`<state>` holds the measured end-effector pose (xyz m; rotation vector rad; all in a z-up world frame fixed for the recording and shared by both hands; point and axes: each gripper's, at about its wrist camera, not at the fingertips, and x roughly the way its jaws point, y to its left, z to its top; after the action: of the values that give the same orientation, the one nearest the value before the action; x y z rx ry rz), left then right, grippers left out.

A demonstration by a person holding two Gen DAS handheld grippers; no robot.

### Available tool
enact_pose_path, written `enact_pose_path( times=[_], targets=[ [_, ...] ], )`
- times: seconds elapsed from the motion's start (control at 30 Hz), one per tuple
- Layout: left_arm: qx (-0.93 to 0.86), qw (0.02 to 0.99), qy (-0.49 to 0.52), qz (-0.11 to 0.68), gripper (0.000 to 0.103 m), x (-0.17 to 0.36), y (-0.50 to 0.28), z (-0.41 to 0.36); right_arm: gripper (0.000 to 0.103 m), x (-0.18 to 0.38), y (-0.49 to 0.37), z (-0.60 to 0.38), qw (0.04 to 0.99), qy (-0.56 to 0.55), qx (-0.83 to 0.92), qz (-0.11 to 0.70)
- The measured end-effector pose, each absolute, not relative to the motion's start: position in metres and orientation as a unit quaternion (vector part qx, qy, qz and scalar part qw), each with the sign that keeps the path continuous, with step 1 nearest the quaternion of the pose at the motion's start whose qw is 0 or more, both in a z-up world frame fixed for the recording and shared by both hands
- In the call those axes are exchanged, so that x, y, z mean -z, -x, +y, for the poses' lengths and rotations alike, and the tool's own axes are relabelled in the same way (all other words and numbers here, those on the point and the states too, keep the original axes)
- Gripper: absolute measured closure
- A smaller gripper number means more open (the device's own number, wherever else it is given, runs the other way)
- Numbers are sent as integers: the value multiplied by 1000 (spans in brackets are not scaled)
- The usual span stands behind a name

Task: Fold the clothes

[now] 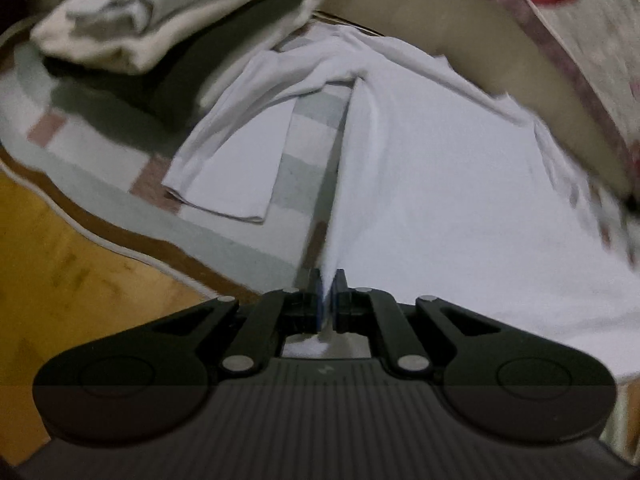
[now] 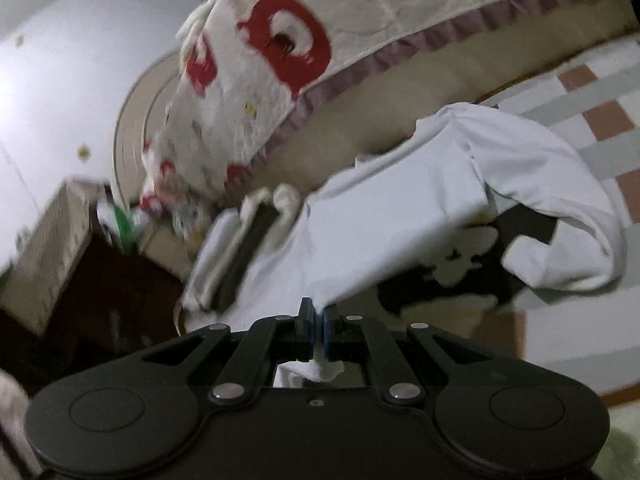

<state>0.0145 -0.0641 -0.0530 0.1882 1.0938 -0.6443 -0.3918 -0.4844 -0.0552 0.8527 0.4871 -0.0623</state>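
Observation:
A white T-shirt (image 1: 432, 184) lies spread over a checked mat (image 1: 100, 184); one sleeve (image 1: 228, 160) lies flat to the left. My left gripper (image 1: 329, 280) is shut on the shirt's hem and lifts it taut. My right gripper (image 2: 319, 314) is shut on another part of the same white shirt (image 2: 400, 208), holding it raised. The shirt's black and white print (image 2: 460, 264) shows on its underside, with the far part drooping to the mat.
A stack of folded white and dark clothes (image 1: 160, 32) sits at the mat's far left, also in the right wrist view (image 2: 240, 248). A bed with a red-patterned cover (image 2: 320, 48) borders the mat. Yellow floor (image 1: 60, 260) lies left. A dark cabinet (image 2: 100, 280) stands nearby.

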Motion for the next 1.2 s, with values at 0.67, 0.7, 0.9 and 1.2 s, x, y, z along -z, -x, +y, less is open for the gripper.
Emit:
enact_pose_path(
  times=[0.67, 0.7, 0.9, 1.2],
  targets=[
    [257, 727, -375, 515, 97, 118, 33, -98, 97, 168, 416, -457, 822, -415, 87, 381],
    [250, 728, -376, 516, 96, 118, 32, -97, 97, 168, 418, -458, 820, -419, 88, 379],
    [233, 778, -315, 491, 69, 82, 18, -101, 71, 151, 426, -477, 836, -383, 137, 369],
    [363, 833, -153, 388, 60, 30, 36, -225, 60, 110, 379, -561, 887, -264, 228, 303]
  ],
)
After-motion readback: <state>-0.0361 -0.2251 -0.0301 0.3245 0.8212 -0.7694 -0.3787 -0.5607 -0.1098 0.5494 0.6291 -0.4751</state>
